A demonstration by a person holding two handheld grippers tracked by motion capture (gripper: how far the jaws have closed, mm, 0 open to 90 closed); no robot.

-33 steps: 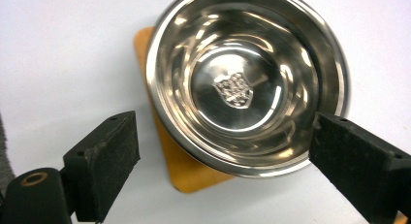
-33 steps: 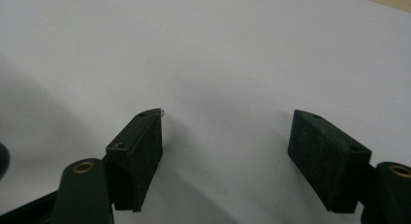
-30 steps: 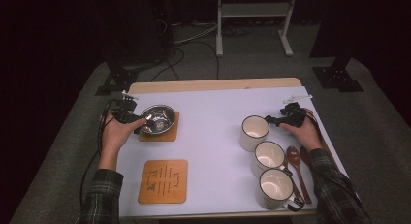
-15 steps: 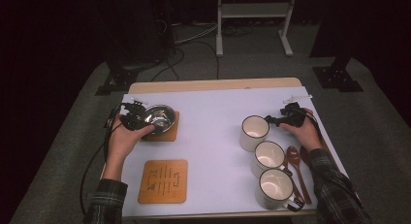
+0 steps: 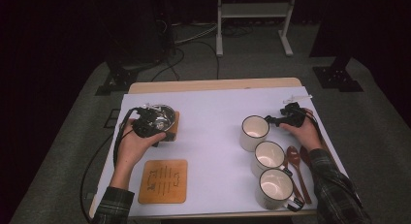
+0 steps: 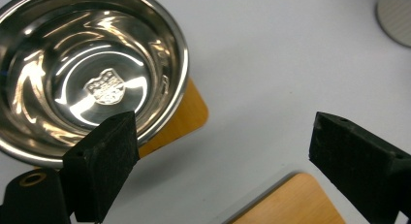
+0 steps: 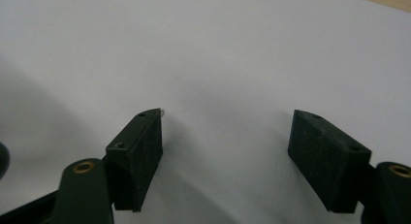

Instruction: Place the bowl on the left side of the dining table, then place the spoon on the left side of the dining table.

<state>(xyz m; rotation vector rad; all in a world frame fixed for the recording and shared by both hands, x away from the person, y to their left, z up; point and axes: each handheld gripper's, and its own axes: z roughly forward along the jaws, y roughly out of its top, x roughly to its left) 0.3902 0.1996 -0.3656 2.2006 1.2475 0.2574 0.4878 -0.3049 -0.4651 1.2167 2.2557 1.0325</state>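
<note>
A shiny steel bowl (image 5: pixel 165 115) (image 6: pixel 92 73) sits on a square wooden coaster (image 5: pixel 173 133) (image 6: pixel 181 118) at the table's left. My left gripper (image 5: pixel 151 126) (image 6: pixel 218 151) hovers at the bowl's near edge, jaws wide open with nothing between them; in its own view one pad overlaps the bowl's rim. A second wooden coaster (image 5: pixel 163 181) (image 6: pixel 291 200) lies nearer the person. At the right, three white mugs (image 5: pixel 254 133) stand in a row. My right gripper (image 5: pixel 275 120) (image 7: pixel 225 151) rests just right of the farthest mug, open over bare white cover.
Two dark wooden spoons (image 5: pixel 294 162) lie right of the mugs by the person's right forearm. A white cover (image 5: pixel 213 117) spreads over the table, with its wooden far edge (image 5: pixel 213 84) exposed. A small white object (image 5: pixel 296 96) lies at the far right corner.
The left hand has carried its gripper rightward, from beside the bowl's left edge to over the bowl's near side. The right hand and the mugs have stayed put.
</note>
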